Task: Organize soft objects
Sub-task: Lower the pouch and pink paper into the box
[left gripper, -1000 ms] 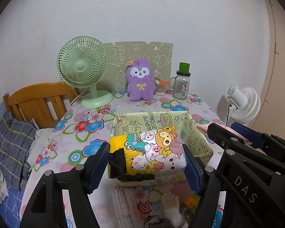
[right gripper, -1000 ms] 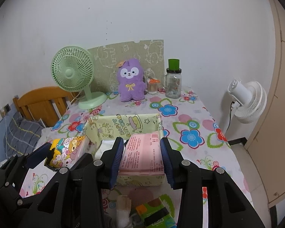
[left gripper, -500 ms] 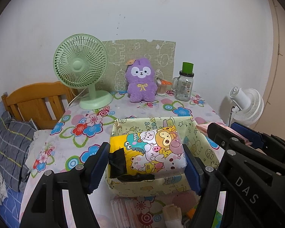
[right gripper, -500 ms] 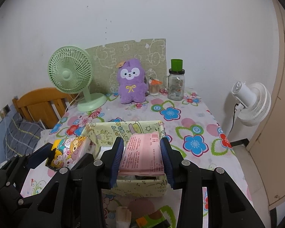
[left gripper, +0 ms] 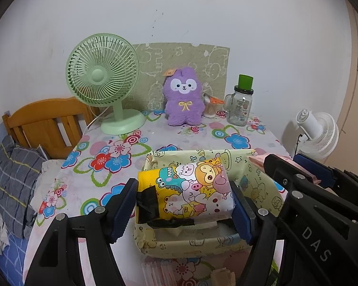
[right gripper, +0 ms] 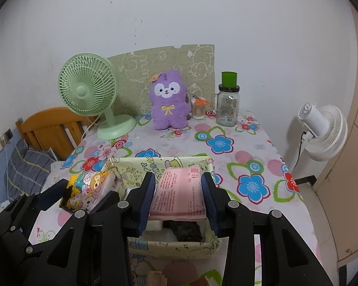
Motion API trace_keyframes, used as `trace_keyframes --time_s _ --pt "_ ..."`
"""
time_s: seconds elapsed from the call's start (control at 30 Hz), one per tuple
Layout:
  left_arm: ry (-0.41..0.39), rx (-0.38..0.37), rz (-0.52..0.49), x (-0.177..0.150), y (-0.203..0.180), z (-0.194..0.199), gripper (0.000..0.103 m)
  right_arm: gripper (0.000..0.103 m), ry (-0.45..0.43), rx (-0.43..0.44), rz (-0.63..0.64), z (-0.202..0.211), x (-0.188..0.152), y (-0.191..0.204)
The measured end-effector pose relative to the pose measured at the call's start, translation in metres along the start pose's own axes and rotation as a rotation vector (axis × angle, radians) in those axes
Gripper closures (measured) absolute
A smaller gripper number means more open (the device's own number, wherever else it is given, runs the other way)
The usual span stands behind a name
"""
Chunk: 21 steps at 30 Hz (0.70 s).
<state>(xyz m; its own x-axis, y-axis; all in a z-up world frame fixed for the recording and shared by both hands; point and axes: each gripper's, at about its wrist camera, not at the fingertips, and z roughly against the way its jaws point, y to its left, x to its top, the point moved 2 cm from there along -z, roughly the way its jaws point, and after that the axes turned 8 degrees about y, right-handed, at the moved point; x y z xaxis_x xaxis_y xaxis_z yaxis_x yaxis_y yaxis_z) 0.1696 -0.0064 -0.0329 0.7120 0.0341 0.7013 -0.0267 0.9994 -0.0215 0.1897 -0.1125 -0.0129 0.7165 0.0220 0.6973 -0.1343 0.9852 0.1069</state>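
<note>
My left gripper [left gripper: 185, 196] is shut on a yellow cartoon-print tissue pack [left gripper: 191, 188], held just above the pale yellow fabric storage box [left gripper: 193, 247]. The same pack [right gripper: 88, 188] shows at the left of the right wrist view, beside the box [right gripper: 174, 245]. My right gripper [right gripper: 177, 194] is shut on a flat pink packet [right gripper: 179, 195] over the box's opening; the packet's end [left gripper: 257, 160] peeks in at the right of the left wrist view. Dark and white items lie inside the box.
A green desk fan [left gripper: 105, 83], a purple plush toy [left gripper: 182, 97], a small orange-lidded cup [left gripper: 210, 108] and a green-lidded glass jar [left gripper: 241, 104] stand at the back of the floral table [left gripper: 107, 157]. A wooden headboard [left gripper: 45, 121] is left, a white fan [right gripper: 322, 131] right.
Both grippers have moved forward over the table with their packs. The box has slid lower in both views and now lies directly beneath the held items. Both grips look unchanged.
</note>
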Motion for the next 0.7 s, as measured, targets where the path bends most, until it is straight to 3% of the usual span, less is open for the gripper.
trace_keyframes --time_s 0.7 --pt "0.096 0.011 0.013 0.009 0.004 -0.053 0.028 0.06 0.056 0.032 0.001 -0.049 0.016 0.001"
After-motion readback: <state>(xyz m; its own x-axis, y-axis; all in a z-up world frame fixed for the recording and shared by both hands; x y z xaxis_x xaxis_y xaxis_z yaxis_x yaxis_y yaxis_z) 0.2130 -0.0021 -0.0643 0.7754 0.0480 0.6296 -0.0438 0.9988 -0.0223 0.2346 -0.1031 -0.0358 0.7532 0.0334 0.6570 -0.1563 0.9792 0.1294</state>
